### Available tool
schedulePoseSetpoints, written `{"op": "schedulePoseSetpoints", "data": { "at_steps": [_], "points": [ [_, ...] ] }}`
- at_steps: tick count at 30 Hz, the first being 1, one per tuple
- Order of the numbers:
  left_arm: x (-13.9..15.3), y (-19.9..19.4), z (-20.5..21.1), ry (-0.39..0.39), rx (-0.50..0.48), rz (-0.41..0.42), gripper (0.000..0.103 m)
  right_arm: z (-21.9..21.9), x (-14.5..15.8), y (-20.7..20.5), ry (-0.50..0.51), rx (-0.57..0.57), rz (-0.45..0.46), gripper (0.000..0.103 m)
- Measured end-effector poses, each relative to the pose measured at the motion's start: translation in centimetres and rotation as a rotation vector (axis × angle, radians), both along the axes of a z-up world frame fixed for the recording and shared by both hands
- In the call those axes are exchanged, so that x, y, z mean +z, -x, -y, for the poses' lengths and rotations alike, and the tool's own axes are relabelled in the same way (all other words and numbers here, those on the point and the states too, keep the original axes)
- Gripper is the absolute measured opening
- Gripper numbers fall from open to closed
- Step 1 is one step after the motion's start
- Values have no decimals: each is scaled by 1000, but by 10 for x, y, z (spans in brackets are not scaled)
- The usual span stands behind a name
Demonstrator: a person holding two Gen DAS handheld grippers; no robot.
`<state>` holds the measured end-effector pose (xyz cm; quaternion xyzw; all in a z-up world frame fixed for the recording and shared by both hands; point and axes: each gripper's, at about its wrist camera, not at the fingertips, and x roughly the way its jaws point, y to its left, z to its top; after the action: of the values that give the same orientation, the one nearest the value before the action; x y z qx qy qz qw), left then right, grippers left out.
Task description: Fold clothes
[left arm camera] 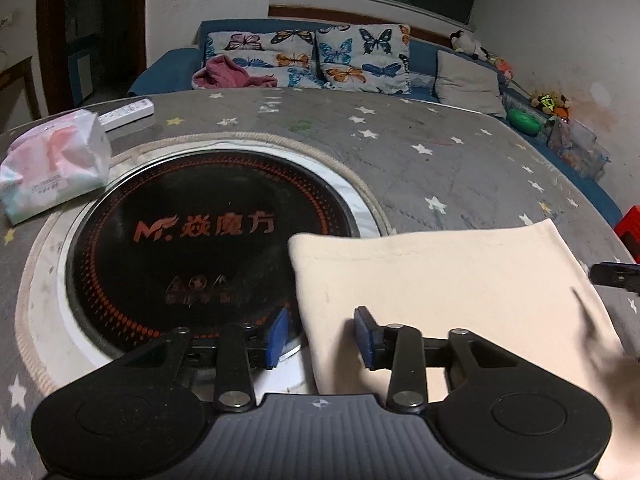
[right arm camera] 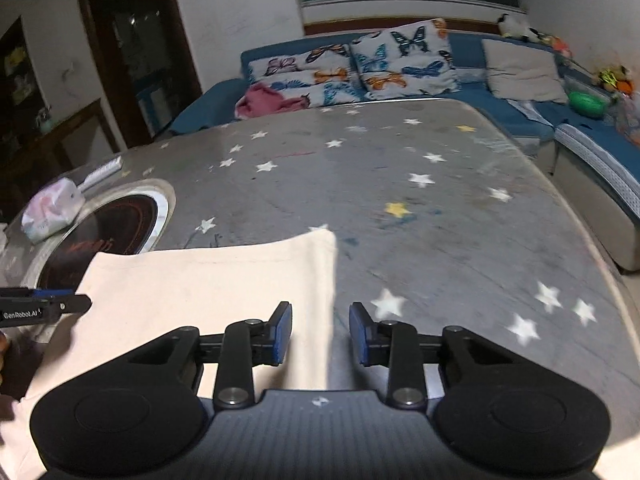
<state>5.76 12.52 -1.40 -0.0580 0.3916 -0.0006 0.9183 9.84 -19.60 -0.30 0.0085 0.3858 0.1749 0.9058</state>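
A cream cloth lies flat on the grey star-print table, folded into a rough rectangle. My left gripper is open and empty, its jaws straddling the cloth's left edge near the front. In the right wrist view the same cloth lies front left, and my right gripper is open and empty, its jaws straddling the cloth's right edge. Each gripper's tip shows at the side of the other's view, the right one and the left one.
A round black induction hob is set into the table, left of the cloth. A tissue pack and a white remote lie at the far left. A blue sofa with butterfly cushions stands behind the table.
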Motion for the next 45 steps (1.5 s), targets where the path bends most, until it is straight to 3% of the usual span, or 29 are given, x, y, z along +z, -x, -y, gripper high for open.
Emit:
{"op": "schedulePoseSetpoints", "data": {
  "at_steps": [8,13,27,32,38,45],
  "points": [
    [-4,-18,-4,-2,-24,13,11,-22,-16,-25,54,6,-11,20],
    [-5,-25,0,-42,-34,27,10,-25,-15,-33,56,-8,-6,7],
    [-6,-73,-4,-107,-37,37,10,-46,-19,-76,122,-27,22,6],
    [-4,-73,-8,-96,-18,26,14,-45,-16,-77,116,-19,17,15],
    [12,-42,-1,-88,-39,57,19,-40,0,-38,110,57,30,20],
    [30,18,30,-54,-138,94,41,-45,13,36,133,183,65,40]
  ]
}}
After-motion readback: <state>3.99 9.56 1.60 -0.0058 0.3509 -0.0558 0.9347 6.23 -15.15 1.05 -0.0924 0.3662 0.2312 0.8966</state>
